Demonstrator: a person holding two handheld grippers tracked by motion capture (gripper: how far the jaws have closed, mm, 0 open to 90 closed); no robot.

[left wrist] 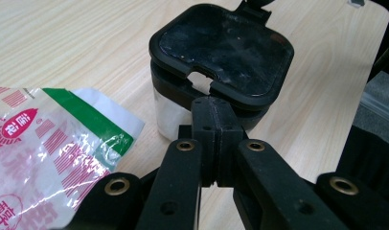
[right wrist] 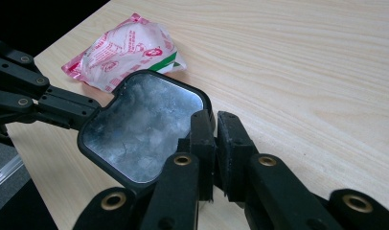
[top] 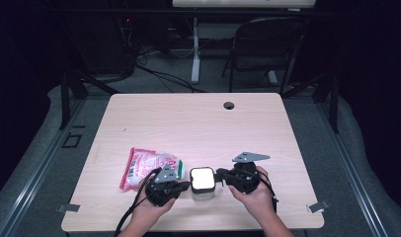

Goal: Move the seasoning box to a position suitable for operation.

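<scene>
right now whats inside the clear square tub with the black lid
Through the clear square tub's black-framed lid a pale, frosty, lumpy filling shows. What it is I cannot tell; the lid rim and both tongs cover the edges.

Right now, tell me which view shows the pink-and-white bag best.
The right gripper view: the whole bag lies uncovered on the table beyond the lidded container. The high view shows it small and partly behind the left gripper. The left gripper view cuts it off at the frame's edge.
</scene>
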